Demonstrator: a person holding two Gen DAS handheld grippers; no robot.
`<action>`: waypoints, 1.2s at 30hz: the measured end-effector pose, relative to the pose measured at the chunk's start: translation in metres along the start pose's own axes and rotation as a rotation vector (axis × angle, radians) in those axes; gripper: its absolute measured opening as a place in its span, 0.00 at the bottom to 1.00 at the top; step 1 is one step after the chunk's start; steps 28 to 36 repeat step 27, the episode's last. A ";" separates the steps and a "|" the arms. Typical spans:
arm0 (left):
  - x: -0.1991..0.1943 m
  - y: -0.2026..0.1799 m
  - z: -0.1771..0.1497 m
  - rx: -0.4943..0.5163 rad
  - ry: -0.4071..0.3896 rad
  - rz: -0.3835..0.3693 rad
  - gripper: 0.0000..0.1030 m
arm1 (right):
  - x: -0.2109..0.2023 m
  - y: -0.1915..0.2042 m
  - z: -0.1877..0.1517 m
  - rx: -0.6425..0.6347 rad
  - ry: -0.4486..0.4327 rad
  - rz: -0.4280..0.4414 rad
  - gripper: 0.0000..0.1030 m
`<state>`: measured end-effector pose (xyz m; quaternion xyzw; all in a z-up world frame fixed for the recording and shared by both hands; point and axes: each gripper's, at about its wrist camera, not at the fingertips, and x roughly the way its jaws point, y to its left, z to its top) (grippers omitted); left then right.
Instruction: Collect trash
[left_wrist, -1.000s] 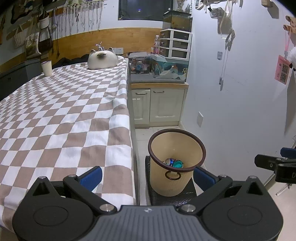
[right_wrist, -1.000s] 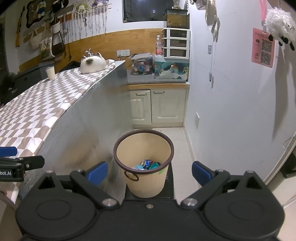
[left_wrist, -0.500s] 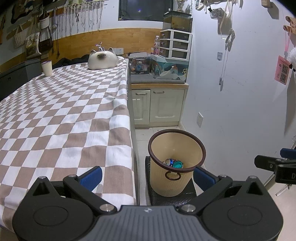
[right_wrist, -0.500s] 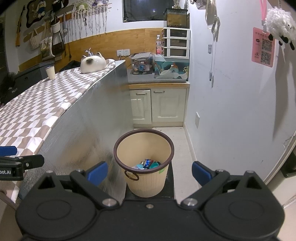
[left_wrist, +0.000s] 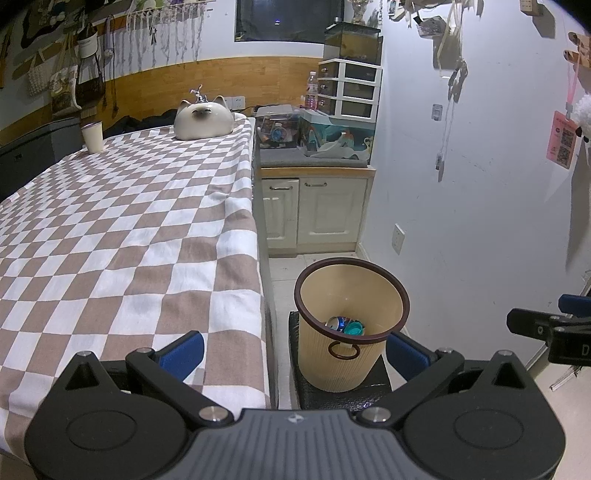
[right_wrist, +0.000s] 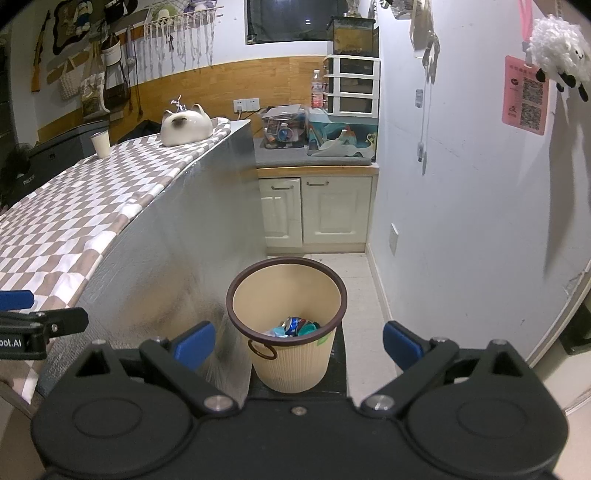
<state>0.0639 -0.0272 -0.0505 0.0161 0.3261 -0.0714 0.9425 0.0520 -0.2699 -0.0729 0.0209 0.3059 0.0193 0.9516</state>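
A beige waste bin (left_wrist: 351, 369) with a dark brown rim stands on a black stool beside the table; it also shows in the right wrist view (right_wrist: 291, 365). Trash (left_wrist: 345, 325) lies at its bottom: a blue can and a teal lid, also seen in the right wrist view (right_wrist: 297, 326). My left gripper (left_wrist: 295, 350) is open and empty, held above the table's corner and the bin. My right gripper (right_wrist: 297, 341) is open and empty, held above and in front of the bin.
A table with a brown-and-white checked cloth (left_wrist: 110, 229) fills the left. A cat-shaped ceramic piece (left_wrist: 203, 120) and a white cup (left_wrist: 92, 136) stand at its far end. White cabinets (left_wrist: 317, 210) with clutter on top stand behind the bin. A white wall (left_wrist: 480, 206) runs along the right.
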 end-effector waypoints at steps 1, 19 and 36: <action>-0.001 0.000 0.000 0.001 -0.001 -0.001 1.00 | 0.000 0.000 0.000 0.000 -0.001 0.000 0.95; -0.002 -0.002 0.000 0.001 -0.001 0.001 1.00 | 0.000 0.000 0.000 0.000 -0.001 -0.002 0.95; -0.002 -0.001 -0.001 0.000 0.000 0.005 1.00 | -0.001 0.000 0.000 0.001 -0.002 -0.001 0.95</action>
